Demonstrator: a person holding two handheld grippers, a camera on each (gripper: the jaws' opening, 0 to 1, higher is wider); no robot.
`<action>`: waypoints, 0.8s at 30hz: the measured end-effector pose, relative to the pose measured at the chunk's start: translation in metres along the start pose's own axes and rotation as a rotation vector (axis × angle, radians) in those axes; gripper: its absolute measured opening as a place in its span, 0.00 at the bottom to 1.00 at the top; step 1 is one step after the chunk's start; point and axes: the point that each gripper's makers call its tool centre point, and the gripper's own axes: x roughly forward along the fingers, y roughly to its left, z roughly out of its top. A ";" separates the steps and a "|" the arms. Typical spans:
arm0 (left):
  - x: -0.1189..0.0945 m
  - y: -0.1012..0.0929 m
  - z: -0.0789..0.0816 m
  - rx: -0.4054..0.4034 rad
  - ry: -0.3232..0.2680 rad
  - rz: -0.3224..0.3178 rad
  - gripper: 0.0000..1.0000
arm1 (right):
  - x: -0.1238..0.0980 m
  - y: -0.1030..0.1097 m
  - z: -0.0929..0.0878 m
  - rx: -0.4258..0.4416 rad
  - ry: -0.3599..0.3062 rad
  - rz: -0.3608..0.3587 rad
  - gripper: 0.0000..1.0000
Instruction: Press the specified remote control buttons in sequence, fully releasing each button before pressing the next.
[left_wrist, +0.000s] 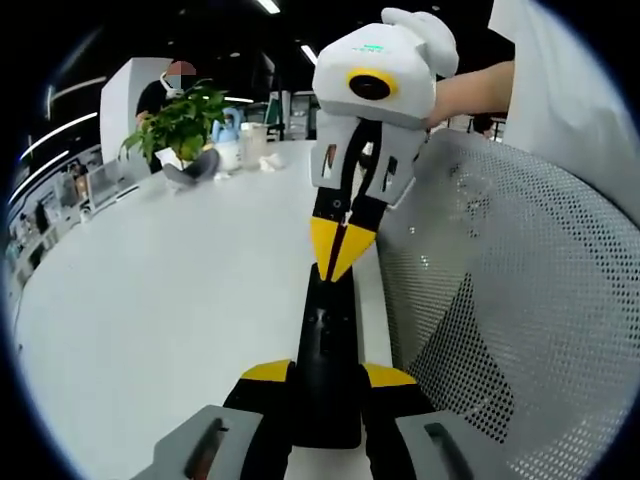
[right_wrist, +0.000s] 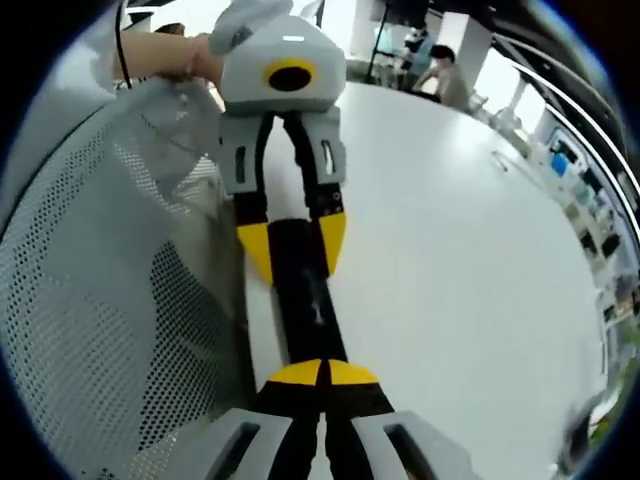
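In the left gripper view, the left tool (left_wrist: 327, 378) is seen at the bottom edge, its yellow-tipped jaws clamped on the near end of the black remote control (left_wrist: 327, 350); the remote is held lengthwise between them, one jaw pressed to each long side; its body runs straight away from the camera, above the edge of the white table (left_wrist: 150, 300). At the far end of the remote, the right tool (left_wrist: 340, 250) is seen coming down from above, its two yellow tips drawn together into a point; that point is set on the remote's upper face near its far end; whether a button is pushed in cannot be told. Beside the remote, on the right of this view, a white perforated mesh surface (left_wrist: 520, 300) is seen. Farther back on the table a potted green plant (left_wrist: 180, 125) stands, with small containers just beside it; behind the right tool a person's forearm (left_wrist: 470, 92) is visible.

In the right gripper view, the right tool (right_wrist: 323, 372) rises from the bottom, its yellow tips closed against each other and resting on the near end of the remote control (right_wrist: 305, 290); the remote extends away from them; at its far end it is gripped on both sides by the left tool (right_wrist: 292, 245). The mesh surface (right_wrist: 110, 300) lies to the left in this view, the table (right_wrist: 470, 250) to the right.
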 end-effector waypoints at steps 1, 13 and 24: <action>0.000 0.000 0.000 -0.001 -0.001 -0.001 0.25 | 0.000 0.000 0.000 -0.014 0.004 0.002 0.00; 0.000 0.000 0.000 -0.003 -0.002 -0.002 0.25 | 0.001 0.002 0.001 -0.094 0.039 0.020 0.00; 0.000 0.000 0.000 0.003 0.000 -0.002 0.25 | 0.003 0.002 0.000 -0.144 0.093 0.020 0.00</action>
